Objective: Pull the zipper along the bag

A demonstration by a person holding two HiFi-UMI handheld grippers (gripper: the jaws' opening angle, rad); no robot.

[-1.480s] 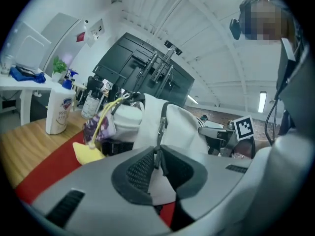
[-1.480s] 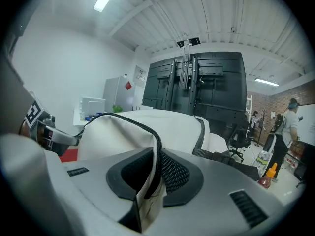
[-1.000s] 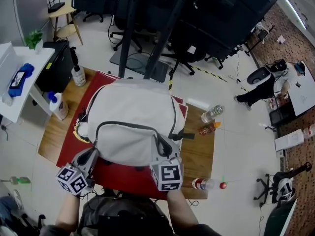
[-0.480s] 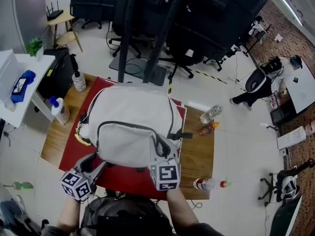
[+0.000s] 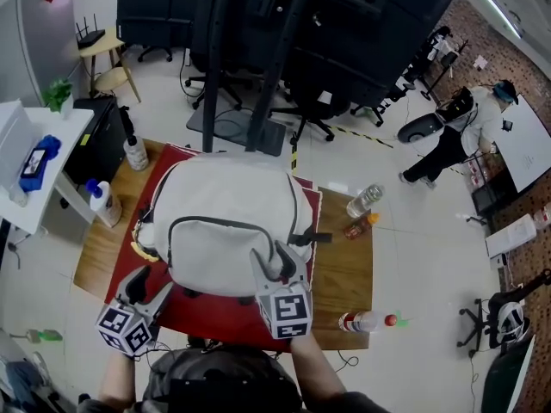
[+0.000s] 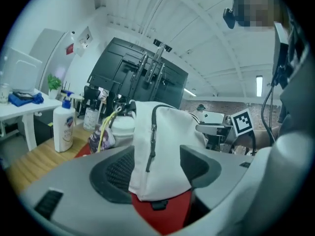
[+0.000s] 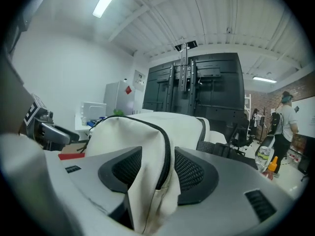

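A cream backpack (image 5: 228, 231) with a dark zipper (image 5: 224, 223) lies on a red cloth (image 5: 224, 312) on the wooden table (image 5: 344, 274). My left gripper (image 5: 148, 284) is just off the bag's near left corner. Its jaws are opening, and the bag corner with its zipper (image 6: 151, 141) shows between the pads of the left gripper (image 6: 156, 163), untouched on the right side. My right gripper (image 5: 274, 269) straddles the near right corner. Its jaws are opening too, and a loose fold with the zipper (image 7: 165, 151) stands between the pads of the right gripper (image 7: 160, 168).
A soap bottle (image 5: 103, 198) and a dark-capped bottle (image 5: 133, 149) stand at the table's left. Two bottles (image 5: 362, 200) lie at the right and another (image 5: 366, 321) at the near right edge. A white side table (image 5: 34, 170) is on the left. A person (image 5: 456, 127) is far right.
Both grippers' jaws have spread apart. The left gripper has let go of the bag's near left corner and drawn back a little. The right gripper has stayed at the near right corner.
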